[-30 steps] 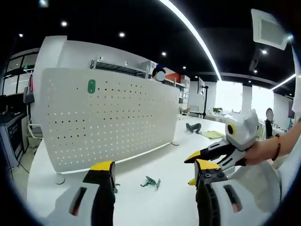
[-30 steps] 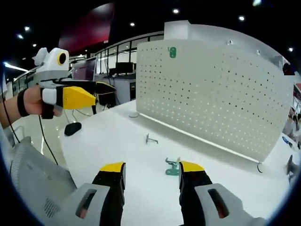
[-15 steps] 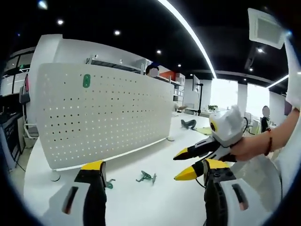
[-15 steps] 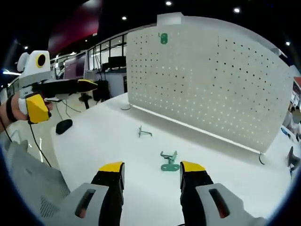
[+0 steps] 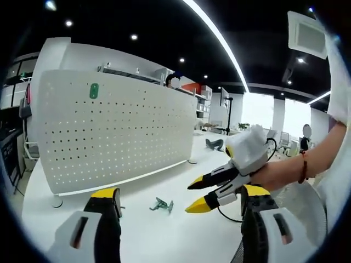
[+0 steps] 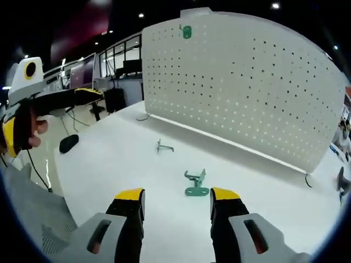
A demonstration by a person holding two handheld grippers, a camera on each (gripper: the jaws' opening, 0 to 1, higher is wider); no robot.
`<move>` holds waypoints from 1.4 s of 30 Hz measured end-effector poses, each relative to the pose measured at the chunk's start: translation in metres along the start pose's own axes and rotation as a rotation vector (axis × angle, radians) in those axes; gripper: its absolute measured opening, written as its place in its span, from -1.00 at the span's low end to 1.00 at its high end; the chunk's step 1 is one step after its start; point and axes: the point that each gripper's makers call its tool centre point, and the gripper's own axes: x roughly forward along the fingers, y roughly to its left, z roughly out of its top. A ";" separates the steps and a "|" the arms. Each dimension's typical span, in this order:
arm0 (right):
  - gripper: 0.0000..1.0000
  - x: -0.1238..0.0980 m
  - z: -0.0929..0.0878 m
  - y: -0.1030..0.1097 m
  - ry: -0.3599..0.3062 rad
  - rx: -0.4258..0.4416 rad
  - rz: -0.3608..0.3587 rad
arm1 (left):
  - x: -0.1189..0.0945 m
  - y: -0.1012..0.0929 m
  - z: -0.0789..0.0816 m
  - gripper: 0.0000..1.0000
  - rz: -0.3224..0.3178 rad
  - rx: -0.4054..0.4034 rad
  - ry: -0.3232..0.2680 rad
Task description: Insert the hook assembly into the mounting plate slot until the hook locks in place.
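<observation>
A white pegboard (image 5: 120, 131) stands upright on the white table, with a small green mounting plate (image 5: 94, 90) fixed near its top left. A green hook assembly (image 5: 162, 205) lies on the table in front of it. My left gripper (image 5: 180, 193) is open and holds nothing. The right gripper (image 5: 196, 195) reaches in from the right, open, just right of the hook. In the right gripper view the green hook (image 6: 195, 183) lies just beyond my open right gripper (image 6: 177, 195). The plate (image 6: 186, 32) sits high on the pegboard (image 6: 247, 93). The left gripper (image 6: 60, 101) hovers at far left.
A small grey metal hook (image 6: 163, 147) lies on the table (image 6: 109, 164) nearer the pegboard. A dark mouse-shaped object (image 6: 68, 143) sits past the table's left edge. A person's wrist with a bracelet (image 5: 303, 167) holds the right gripper. A black object (image 5: 215, 143) rests on the far table.
The right gripper has come lower and closer to the green hook, which now sits nearer its jaws. The left gripper has drifted toward the left edge of the right gripper view. Both stay open.
</observation>
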 end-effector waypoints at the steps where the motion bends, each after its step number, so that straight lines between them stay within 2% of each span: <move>1: -0.03 0.001 -0.001 0.000 0.004 0.001 0.000 | 0.000 0.000 0.000 0.84 -0.001 -0.002 0.001; 7: -0.03 0.010 -0.002 0.000 0.019 0.001 -0.001 | -0.001 0.001 -0.003 0.86 0.006 -0.036 -0.006; 22: -0.05 0.029 -0.014 -0.015 0.060 0.049 -0.035 | 0.002 0.003 -0.003 0.83 -0.007 -0.020 -0.004; 25: -0.05 0.032 -0.017 -0.016 0.067 0.066 -0.030 | 0.004 0.000 -0.008 0.83 -0.028 -0.013 0.013; 32: -0.05 0.038 -0.024 -0.019 0.085 0.089 -0.034 | 0.004 -0.002 -0.014 0.80 -0.032 -0.019 0.024; 35: -0.06 0.041 -0.026 -0.022 0.109 0.070 -0.055 | 0.004 -0.001 -0.015 0.74 -0.035 -0.021 0.023; 42: -0.07 0.049 -0.028 -0.025 0.114 0.124 -0.057 | 0.002 0.005 -0.018 0.74 -0.031 -0.026 0.034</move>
